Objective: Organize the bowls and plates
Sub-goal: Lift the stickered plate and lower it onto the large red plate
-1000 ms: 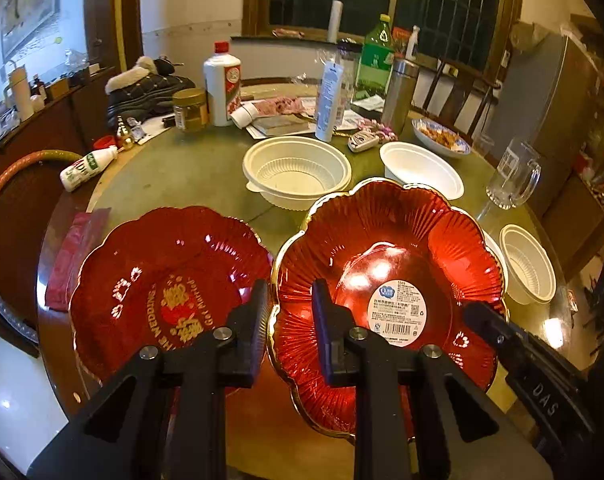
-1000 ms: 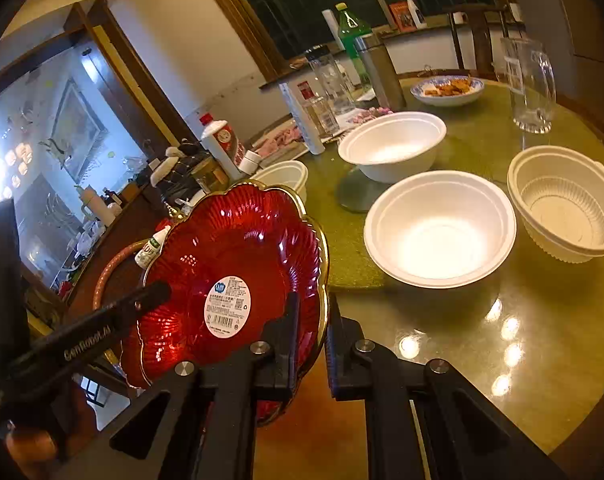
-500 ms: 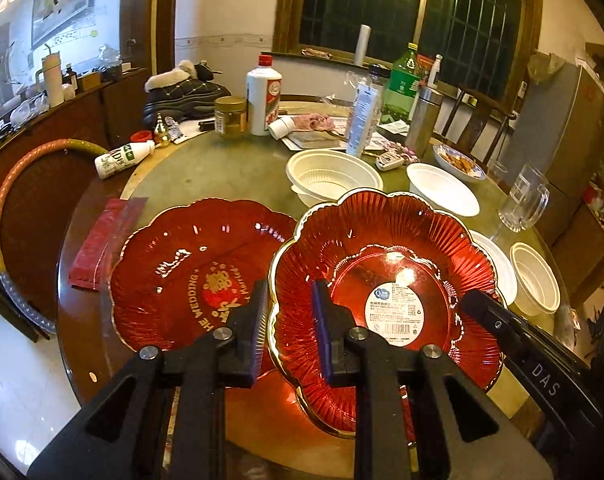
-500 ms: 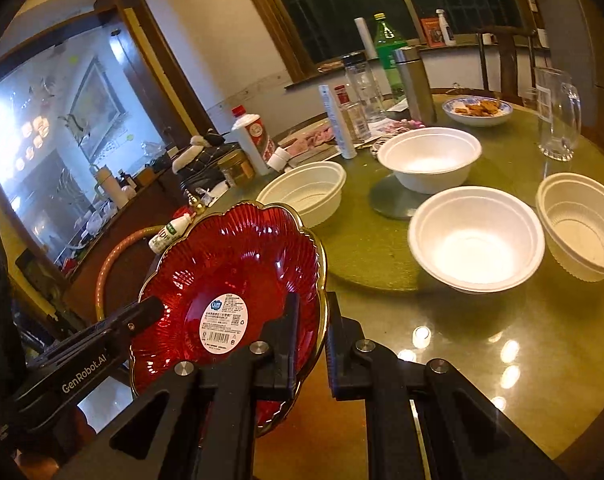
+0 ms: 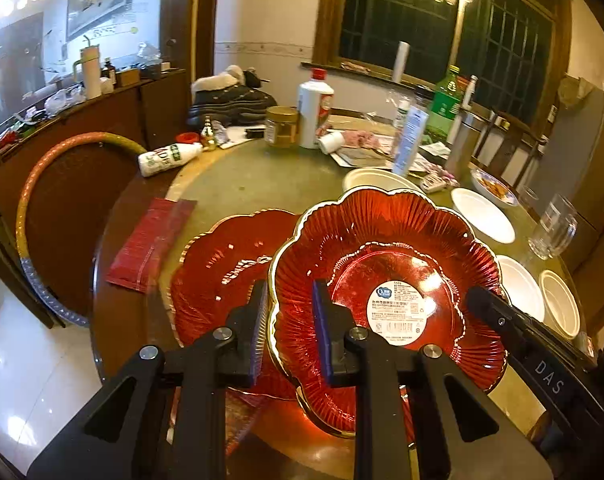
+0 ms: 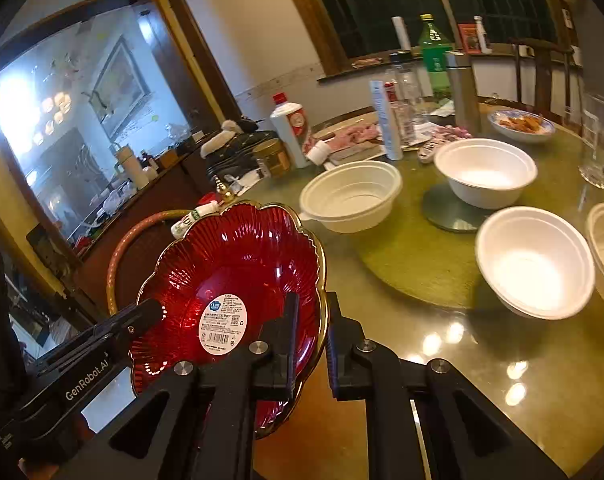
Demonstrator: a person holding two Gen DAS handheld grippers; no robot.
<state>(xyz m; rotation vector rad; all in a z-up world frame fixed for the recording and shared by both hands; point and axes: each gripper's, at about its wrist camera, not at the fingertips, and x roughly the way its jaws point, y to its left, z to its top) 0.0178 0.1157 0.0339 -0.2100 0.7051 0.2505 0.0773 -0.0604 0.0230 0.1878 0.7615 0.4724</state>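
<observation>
Left gripper point(image 5: 290, 328) and right gripper point(image 6: 311, 340): jaws of both clamped on opposite rim edges of the labelled red plate point(image 5: 385, 264), held over the second red plate point(image 5: 222, 272) on the desk point(image 6: 441, 360).

Advice: align scallops, keep level, lower evenly, release together.

White bowls point(image 6: 535, 262) well apart; red packet point(image 5: 150, 244) beside, no obstruction.

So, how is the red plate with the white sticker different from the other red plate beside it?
The stickered plate is held in the air, with both grippers clamped on its rim, left gripper and right gripper; the other red plate lies flat on the table. The stickered plate carries a white barcode label; the other plate has none visible. The stickered plate partly covers the other plate. Both are red, flower-shaped and gold-rimmed.
</observation>
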